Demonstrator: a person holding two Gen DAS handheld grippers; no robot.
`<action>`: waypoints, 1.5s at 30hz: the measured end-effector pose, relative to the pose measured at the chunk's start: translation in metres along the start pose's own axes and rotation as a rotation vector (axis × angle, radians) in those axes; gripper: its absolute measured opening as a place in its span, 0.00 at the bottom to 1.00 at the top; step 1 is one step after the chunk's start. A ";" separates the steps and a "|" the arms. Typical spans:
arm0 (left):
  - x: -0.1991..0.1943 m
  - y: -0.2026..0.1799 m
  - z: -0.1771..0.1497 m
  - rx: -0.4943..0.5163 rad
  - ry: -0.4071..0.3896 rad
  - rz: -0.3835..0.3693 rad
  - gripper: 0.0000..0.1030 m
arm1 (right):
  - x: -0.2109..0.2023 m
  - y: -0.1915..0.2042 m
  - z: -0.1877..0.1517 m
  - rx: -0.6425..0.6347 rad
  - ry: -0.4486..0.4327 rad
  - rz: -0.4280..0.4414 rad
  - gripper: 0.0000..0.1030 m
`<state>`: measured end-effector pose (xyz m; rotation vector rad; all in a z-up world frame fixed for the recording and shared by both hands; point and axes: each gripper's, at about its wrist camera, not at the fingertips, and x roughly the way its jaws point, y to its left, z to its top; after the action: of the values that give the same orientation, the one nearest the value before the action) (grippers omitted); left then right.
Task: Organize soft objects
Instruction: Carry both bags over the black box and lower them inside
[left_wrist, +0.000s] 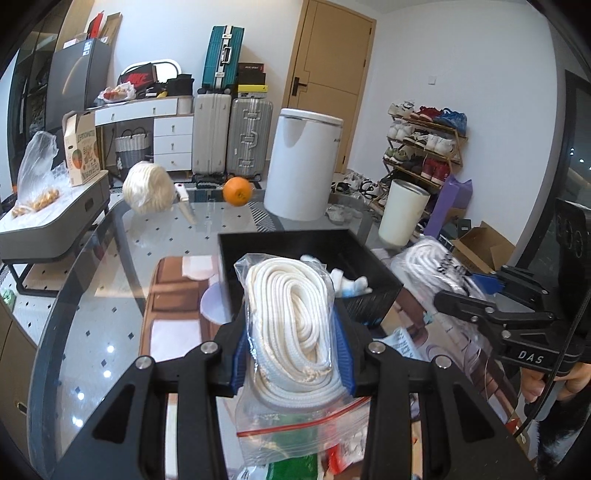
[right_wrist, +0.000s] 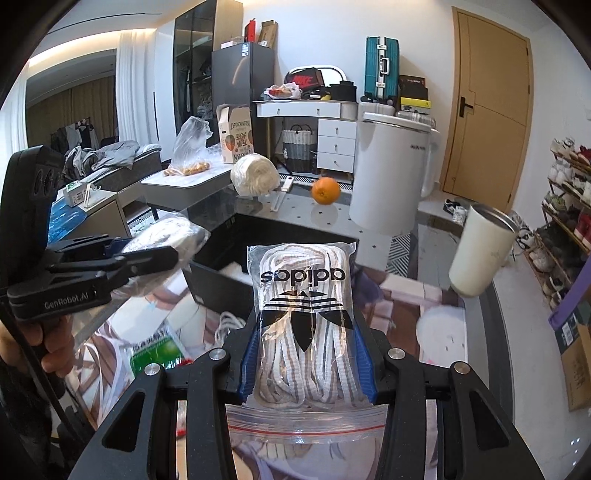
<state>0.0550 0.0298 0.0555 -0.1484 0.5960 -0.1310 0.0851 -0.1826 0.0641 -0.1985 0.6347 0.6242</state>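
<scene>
My left gripper (left_wrist: 291, 354) is shut on a clear zip bag of coiled white rope (left_wrist: 291, 314), held above the near edge of a black box (left_wrist: 369, 266) that has white soft items inside. My right gripper (right_wrist: 306, 365) is shut on a clear zip bag of white laces (right_wrist: 303, 317) printed with adidas, held in front of the same black box (right_wrist: 221, 291). Each gripper shows in the other's view: the right gripper (left_wrist: 480, 288) to the right, the left gripper (right_wrist: 147, 254) to the left with its bag. Another white rope bundle (left_wrist: 147, 188) sits at the far table side.
On the glass table stand an orange (left_wrist: 237, 191), a large white bin-like appliance (left_wrist: 301, 166) and a white cup (left_wrist: 402, 212). Packets with green print (right_wrist: 159, 350) and loose white cord (right_wrist: 229, 325) lie near the box. Suitcases, drawers and a shoe rack line the walls.
</scene>
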 end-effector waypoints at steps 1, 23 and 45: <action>0.002 -0.001 0.003 0.002 -0.003 -0.006 0.36 | 0.003 0.001 0.005 -0.008 0.000 -0.001 0.42; 0.051 0.004 0.040 0.037 0.020 -0.034 0.36 | 0.086 0.004 0.048 -0.127 0.129 0.010 0.42; 0.093 0.014 0.039 0.042 0.118 -0.017 0.37 | 0.151 0.025 0.070 -0.416 0.274 0.066 0.42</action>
<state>0.1539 0.0323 0.0338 -0.1055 0.7093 -0.1692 0.1994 -0.0650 0.0280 -0.6617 0.7722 0.7970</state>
